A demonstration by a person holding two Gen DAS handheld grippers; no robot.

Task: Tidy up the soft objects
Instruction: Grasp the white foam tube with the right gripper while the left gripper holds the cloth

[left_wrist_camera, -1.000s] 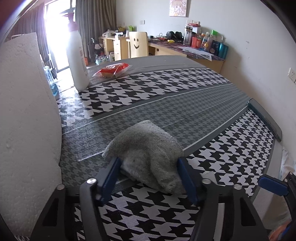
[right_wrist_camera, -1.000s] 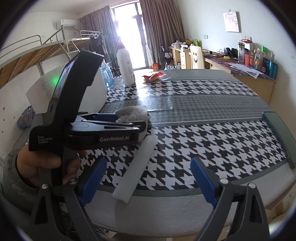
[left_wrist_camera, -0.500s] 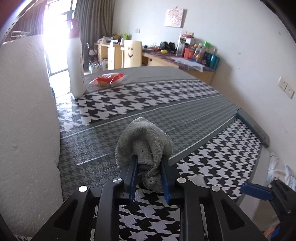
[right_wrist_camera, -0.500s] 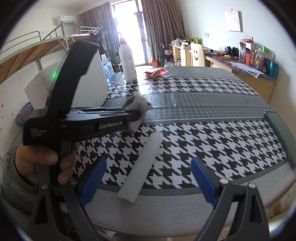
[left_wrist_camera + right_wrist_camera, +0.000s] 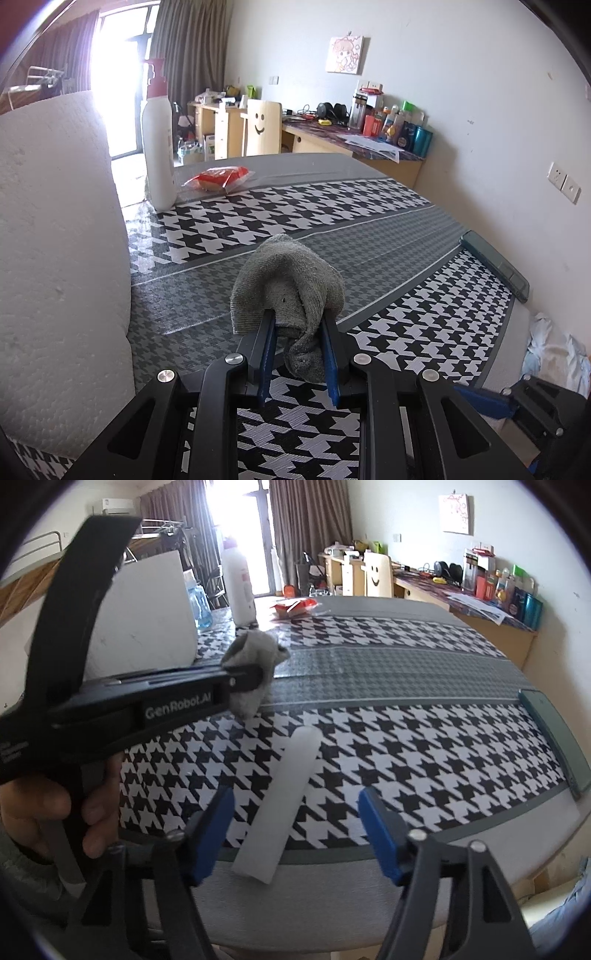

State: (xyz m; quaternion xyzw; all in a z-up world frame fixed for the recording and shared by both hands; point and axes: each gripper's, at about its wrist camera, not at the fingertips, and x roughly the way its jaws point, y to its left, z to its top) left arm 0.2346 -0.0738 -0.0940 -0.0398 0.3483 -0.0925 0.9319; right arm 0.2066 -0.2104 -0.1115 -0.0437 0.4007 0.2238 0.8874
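We find the left gripper, open a second ago, clamped on the crumpled grey knitted sock and lifting it off the houndstooth-patterned bench, while the right gripper has just been narrowing its empty jaws over the white foam stick, likely the next pick.

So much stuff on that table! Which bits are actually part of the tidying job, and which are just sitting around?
Part of the job:
- grey cloth, pinched in the left gripper
- white foam stick, lying before the right gripper, whose jaws have just been closing, not yet on it

Just lying about:
- white bottle
- red packet
- big foam block
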